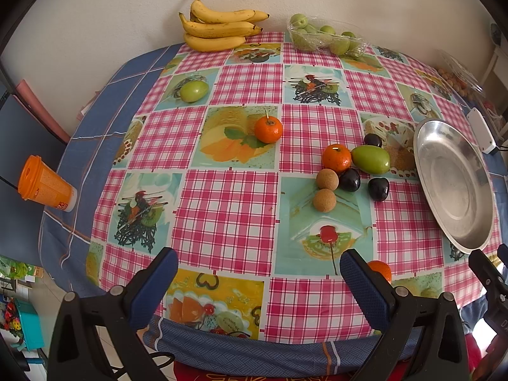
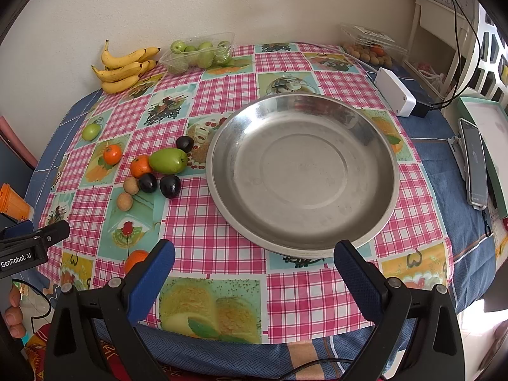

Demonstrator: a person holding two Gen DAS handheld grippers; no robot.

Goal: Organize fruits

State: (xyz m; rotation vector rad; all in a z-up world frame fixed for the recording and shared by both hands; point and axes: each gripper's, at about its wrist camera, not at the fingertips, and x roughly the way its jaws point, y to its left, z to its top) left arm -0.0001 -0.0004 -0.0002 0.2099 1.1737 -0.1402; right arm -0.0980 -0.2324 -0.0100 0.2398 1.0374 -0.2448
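A round steel plate lies empty on the checked tablecloth; it also shows at the right of the left wrist view. Left of it sits a cluster: a green mango, an orange, dark plums and two brown round fruits. Another orange and a small green fruit lie apart, further left. One more orange lies near the front edge. My left gripper is open and empty above the front edge. My right gripper is open and empty in front of the plate.
Bananas and a clear tray of green fruits stand at the back by the wall. A clear box of small fruits, a white box and a phone lie at the right. An orange cup lies at the left edge.
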